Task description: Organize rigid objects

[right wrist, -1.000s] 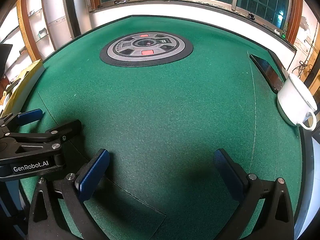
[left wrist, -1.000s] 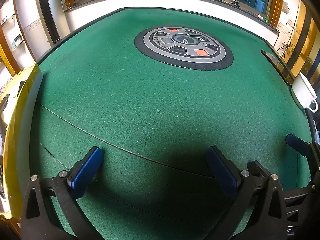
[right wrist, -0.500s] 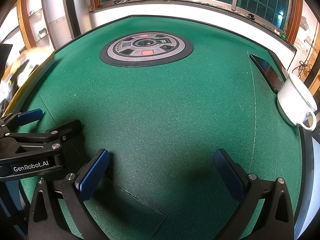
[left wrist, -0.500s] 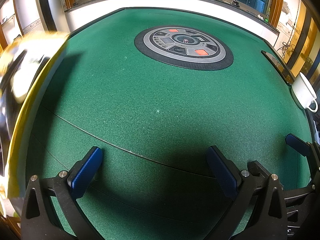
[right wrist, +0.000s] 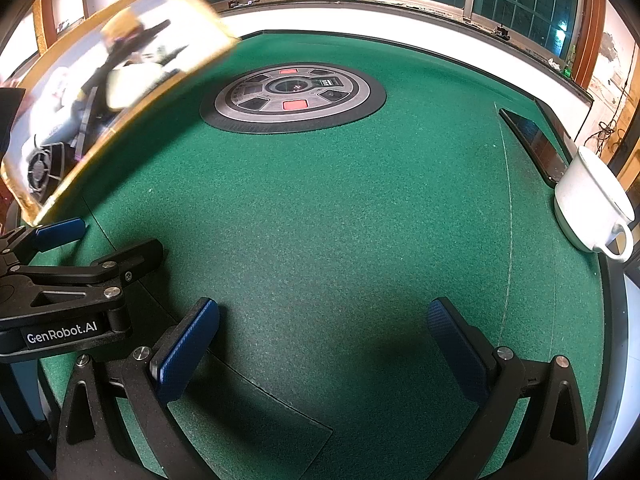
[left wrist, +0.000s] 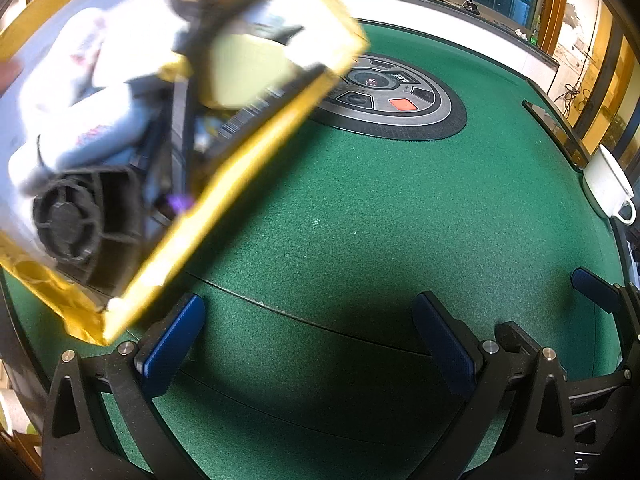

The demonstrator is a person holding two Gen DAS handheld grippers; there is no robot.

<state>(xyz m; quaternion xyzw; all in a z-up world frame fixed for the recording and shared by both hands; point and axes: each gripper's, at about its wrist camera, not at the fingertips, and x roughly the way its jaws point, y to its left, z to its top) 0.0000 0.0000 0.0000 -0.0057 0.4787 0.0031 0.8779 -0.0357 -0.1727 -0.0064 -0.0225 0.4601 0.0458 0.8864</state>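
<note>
My left tongs: spread wide, empty, low over the felt.
My right tongs: the same.
Objects: jumbled in a yellow box, tilted and blurred above the table's left side.
Risk: contents could spill onto my left tongs.
Room: green table bare ahead; white cup at right edge.

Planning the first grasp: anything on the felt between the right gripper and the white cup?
Nothing visible. Bare green felt runs from the open right gripper to the white cup at the table's right edge. The tilted yellow box is far left, off that line.
</note>
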